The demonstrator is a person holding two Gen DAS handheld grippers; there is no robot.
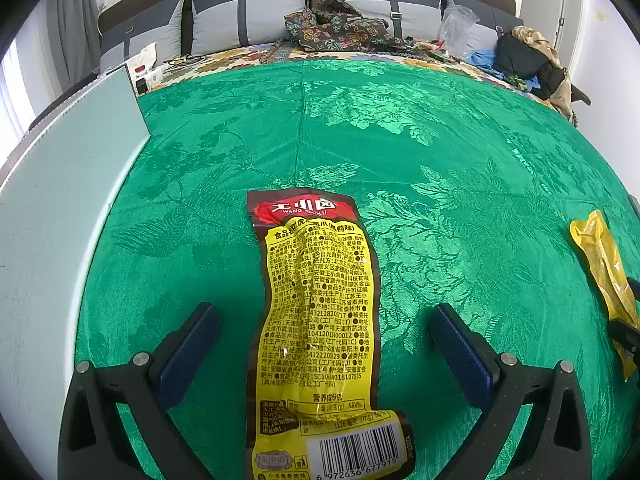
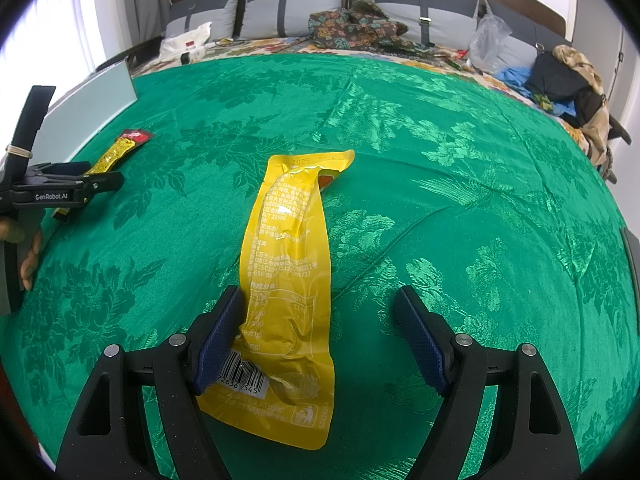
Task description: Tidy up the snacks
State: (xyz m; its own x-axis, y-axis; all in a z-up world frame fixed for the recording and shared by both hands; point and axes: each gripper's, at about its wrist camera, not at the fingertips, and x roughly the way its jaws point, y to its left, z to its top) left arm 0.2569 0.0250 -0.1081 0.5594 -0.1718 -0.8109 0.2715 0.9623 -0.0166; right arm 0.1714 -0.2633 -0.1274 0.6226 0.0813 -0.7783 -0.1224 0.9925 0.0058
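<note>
A long yellow-and-brown snack packet [image 1: 320, 300] with a red top lies flat on the green cloth [image 1: 440, 152]. My left gripper [image 1: 324, 312] is open and straddles it, both pads clear of the packet. In the right wrist view a plain yellow packet [image 2: 288, 248] lies lengthwise between the fingers of my open right gripper [image 2: 320, 292]. Its left pad [image 2: 220, 340] overlaps the packet's edge and the right pad stands well apart. The yellow packet [image 1: 604, 272] also shows at the right edge of the left wrist view. The left gripper [image 2: 84, 180], held by a hand [image 2: 28, 256], appears over the red-topped packet [image 2: 120, 148].
A pale flat board [image 1: 68, 200] stands along the cloth's left side. Beyond the cloth are grey cushions [image 1: 248, 8], a patterned garment [image 1: 340, 28], a clear plastic bag [image 1: 456, 24] and a heap of clothes [image 1: 528, 56] at the far right.
</note>
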